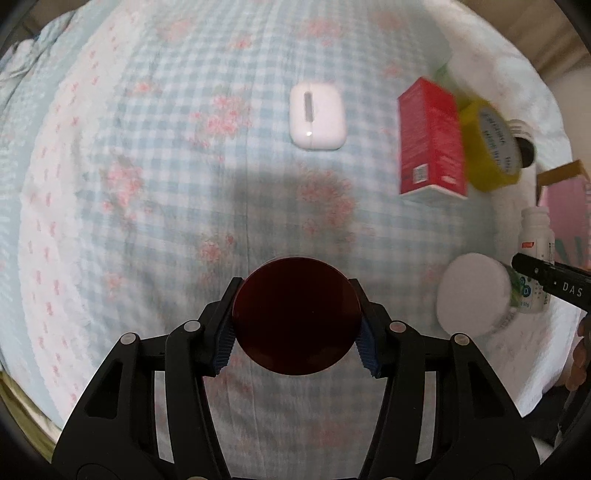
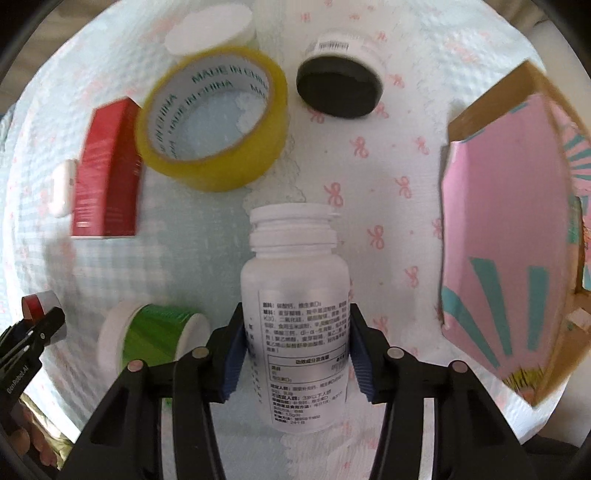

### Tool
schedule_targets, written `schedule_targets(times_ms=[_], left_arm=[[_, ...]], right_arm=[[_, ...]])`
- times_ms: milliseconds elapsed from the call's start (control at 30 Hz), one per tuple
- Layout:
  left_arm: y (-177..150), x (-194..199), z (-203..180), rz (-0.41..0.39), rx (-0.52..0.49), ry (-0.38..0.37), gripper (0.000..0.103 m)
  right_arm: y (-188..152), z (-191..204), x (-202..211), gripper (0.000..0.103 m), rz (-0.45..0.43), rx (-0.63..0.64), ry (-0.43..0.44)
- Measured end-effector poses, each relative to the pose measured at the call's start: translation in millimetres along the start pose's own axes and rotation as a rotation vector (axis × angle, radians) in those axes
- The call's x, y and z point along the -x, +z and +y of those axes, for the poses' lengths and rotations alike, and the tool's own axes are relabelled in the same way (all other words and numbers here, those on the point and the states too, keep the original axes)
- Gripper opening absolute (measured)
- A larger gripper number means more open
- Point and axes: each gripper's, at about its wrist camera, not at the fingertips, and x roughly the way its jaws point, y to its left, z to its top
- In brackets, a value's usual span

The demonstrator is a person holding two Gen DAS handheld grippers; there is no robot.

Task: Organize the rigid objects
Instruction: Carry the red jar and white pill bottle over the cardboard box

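My left gripper point(image 1: 295, 325) is shut on a dark red round container point(image 1: 297, 315), held above the checked bedspread. My right gripper point(image 2: 295, 354) is shut on a white pill bottle point(image 2: 295, 295) with a printed label, cap pointing away. A white earbuds case point(image 1: 316, 115), a red box point(image 1: 430, 140), a yellow tape roll point(image 2: 214, 118), a black-lidded jar point(image 2: 340, 86) and a green-labelled white jar point(image 2: 155, 336) lie on the bed. The pill bottle point(image 1: 535, 254) and the right gripper's finger point(image 1: 550, 278) show at the right edge of the left wrist view.
An open pink cardboard box point(image 2: 506, 236) stands at the right. A white round lid or jar point(image 2: 210, 31) lies at the far edge. The left gripper's finger point(image 2: 33, 332) with the red container point(image 2: 40, 301) shows at the left edge. Bedspread point(image 1: 147, 184) covers everything.
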Motion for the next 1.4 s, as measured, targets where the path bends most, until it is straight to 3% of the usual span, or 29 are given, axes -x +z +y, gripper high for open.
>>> schedule_targets(times_ms=[433,800,1100,1400], left_arm=[[0.5,130.4,-28.7,-0.173,-0.143,-0.090,0.051],[-1.8,212.7,-80.7,-0.302,-0.217,-0.165,0.051],[-17.3,243.7,-166.9,-0.371,-0.235,-0.167,0.051],[-30.5,233.5,-294.7,-0.369,-0.190,-0.196,0.051]], right_arm=[[-50.4,-11.3,146.0,0.046,-0.174,-0.103,0.094],[-86.8,-27.3,231.0,0.046,-0.293,-0.185,0.180],[-112.1,-103.4,265.3,0.046,-0.367,-0.236,0.230],[-114.4,-224.4,264.3,0.046,-0.368,-0.190,0.227]])
